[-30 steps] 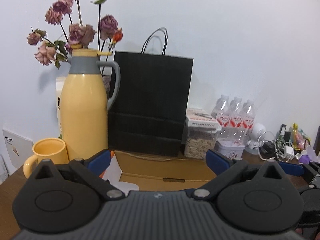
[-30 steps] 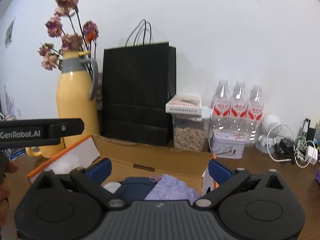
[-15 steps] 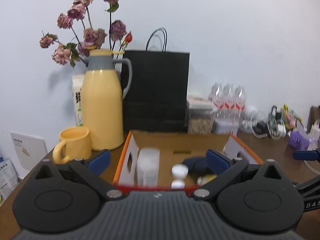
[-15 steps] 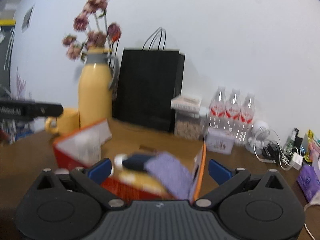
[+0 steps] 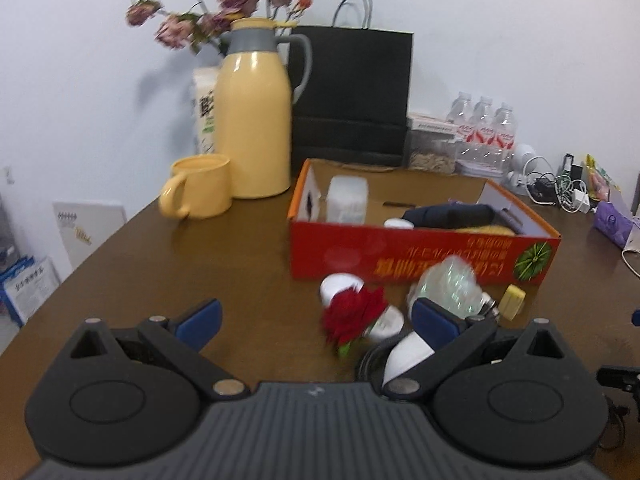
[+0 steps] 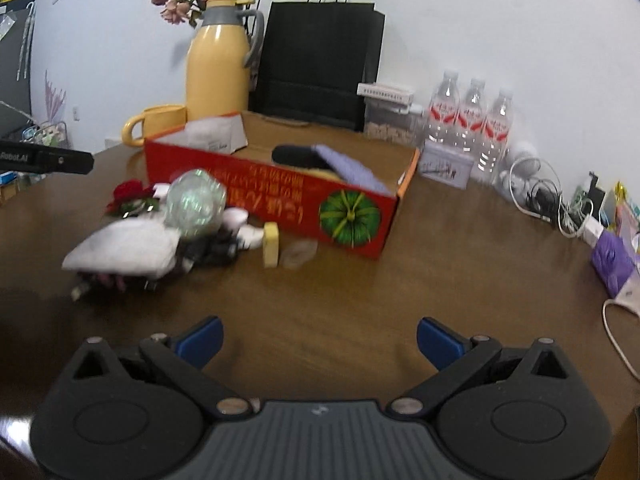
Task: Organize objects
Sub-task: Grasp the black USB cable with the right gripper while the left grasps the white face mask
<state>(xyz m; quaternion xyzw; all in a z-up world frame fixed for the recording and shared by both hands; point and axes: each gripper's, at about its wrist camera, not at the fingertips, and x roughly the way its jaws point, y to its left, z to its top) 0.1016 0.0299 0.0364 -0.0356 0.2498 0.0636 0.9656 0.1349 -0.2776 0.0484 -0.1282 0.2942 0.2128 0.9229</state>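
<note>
Our left gripper [image 5: 316,318] and right gripper [image 6: 318,338] both gape wide, holding nothing, above the tabletop [image 6: 360,292]. The red box [image 6: 280,200] sits farther off, with a red rose [image 5: 354,314] and clear bottle [image 5: 450,286] cluttered just near of it.

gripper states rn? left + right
Left gripper: open, holding nothing; the rose lies on the table between its fingers.
Right gripper: open, empty, over bare table.

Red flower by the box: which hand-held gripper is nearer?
Left. The left hand-held gripper has the red flower between its fingers; the right hand-held gripper sits well back.
</note>
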